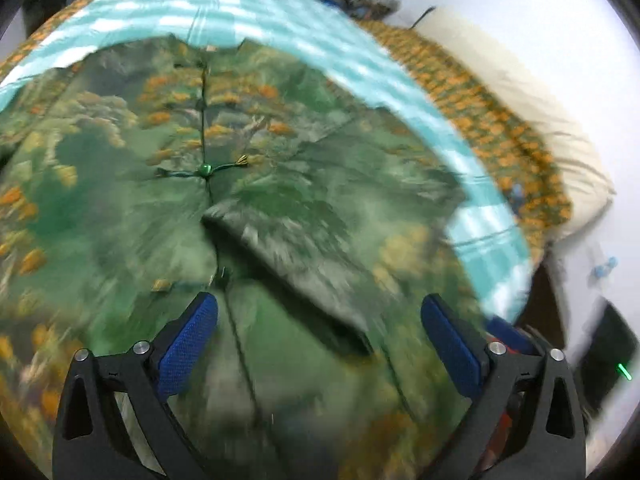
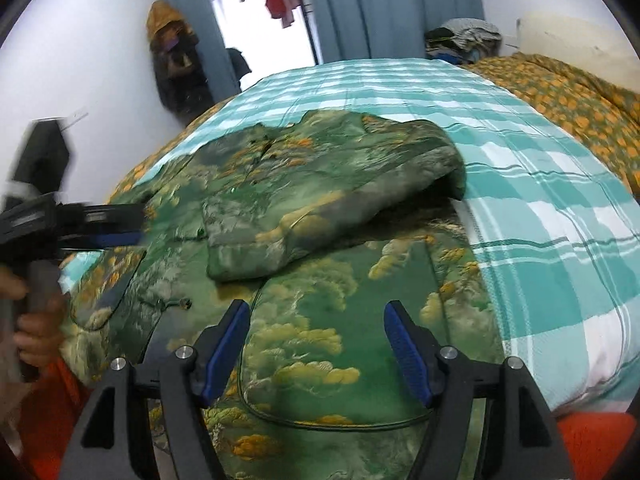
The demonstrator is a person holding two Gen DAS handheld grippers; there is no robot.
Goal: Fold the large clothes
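A large green padded jacket (image 2: 312, 312) with orange and cream cloud print lies front-up on a teal checked quilt (image 2: 540, 208). One sleeve (image 2: 320, 208) is folded across its chest. In the left wrist view the jacket (image 1: 120, 208) fills the frame, with the folded sleeve (image 1: 304, 256) and a green knot button (image 1: 205, 169). My left gripper (image 1: 319, 312) is open and empty just above the jacket's front; it also shows at the left of the right wrist view (image 2: 120, 224). My right gripper (image 2: 317, 320) is open and empty over the jacket's lower part.
An orange-flowered blanket (image 2: 568, 96) and a cream pillow (image 2: 576, 44) lie at the bed's far right. A clothes pile (image 2: 464, 38) sits by blue curtains (image 2: 392, 4). Bags hang on the left wall (image 2: 176, 68). The bed edge is near me.
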